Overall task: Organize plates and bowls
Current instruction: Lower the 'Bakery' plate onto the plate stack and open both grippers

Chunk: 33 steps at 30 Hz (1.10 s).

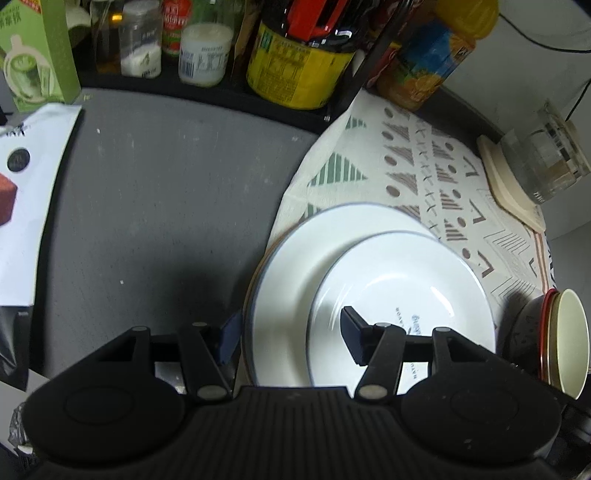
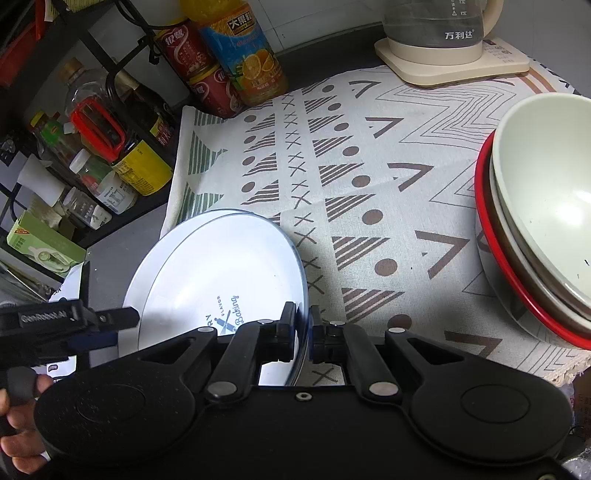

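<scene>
Right tool (image 2: 303, 332) is pinched tight on the near right rim of the top white plate (image 2: 221, 280), one blue pad above the edge and one under it, so that plate sits tilted with its right side lifted a bit. Left tool (image 1: 291, 336) has its jaws spread fairly wide and isn't gripping anything: the left finger hangs just outside the plates' left edge over the grey surface (image 1: 155, 206), the right finger sits over the middle of the smaller plate, and I can't tell if it touches. No earlier shot to compare with.

From the left wrist view it's a small white plate with printed lettering lying on a bigger white plate (image 1: 295, 251), both blue rimmed, at the left edge of the patterned cloth (image 2: 369, 177). Off to the right on that cloth is a nested stack of bowls (image 2: 535, 221), cream one inside, red rimmed one outside.

Far side: a kettle (image 2: 436, 29) on its cream base at the far right, an orange juice bottle (image 2: 243, 55) and red cans beside it, and a black rack (image 2: 122, 66) of sauce bottles and jars on the left. A hand (image 2: 18, 435) shows at the near left corner.
</scene>
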Motion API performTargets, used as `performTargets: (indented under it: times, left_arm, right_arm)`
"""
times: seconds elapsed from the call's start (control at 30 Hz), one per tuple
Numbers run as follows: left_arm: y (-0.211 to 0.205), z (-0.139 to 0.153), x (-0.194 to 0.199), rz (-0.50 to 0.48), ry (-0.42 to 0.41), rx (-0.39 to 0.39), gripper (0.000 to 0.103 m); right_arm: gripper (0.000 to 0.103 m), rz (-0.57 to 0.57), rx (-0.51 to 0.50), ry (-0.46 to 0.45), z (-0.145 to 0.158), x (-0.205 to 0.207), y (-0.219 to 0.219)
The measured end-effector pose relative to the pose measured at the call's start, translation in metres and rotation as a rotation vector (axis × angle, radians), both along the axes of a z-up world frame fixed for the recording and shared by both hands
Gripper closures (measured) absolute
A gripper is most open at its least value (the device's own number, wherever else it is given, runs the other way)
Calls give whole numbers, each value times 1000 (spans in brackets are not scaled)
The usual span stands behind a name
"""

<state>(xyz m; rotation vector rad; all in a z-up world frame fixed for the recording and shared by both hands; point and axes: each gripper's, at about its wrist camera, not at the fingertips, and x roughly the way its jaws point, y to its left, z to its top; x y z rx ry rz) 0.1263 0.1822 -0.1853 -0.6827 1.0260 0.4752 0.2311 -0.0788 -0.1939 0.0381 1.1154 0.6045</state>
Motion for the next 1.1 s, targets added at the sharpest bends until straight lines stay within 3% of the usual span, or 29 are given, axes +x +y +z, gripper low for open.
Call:
performTargets:
  times: [0.17,0.53,1.1]
  left_arm:
    - [4,-11,3,10,14,-8,47]
    - [13,-12,-3,13,-25,-14,64]
    - [17,-10,-3,5,-15,-16,70]
  right_arm:
    - [96,-1,-8,0,-1,-1,2]
    - [91,1,-24,23,-12,-2,9]
    - [85,-20,-8,52,-16,-1,11]
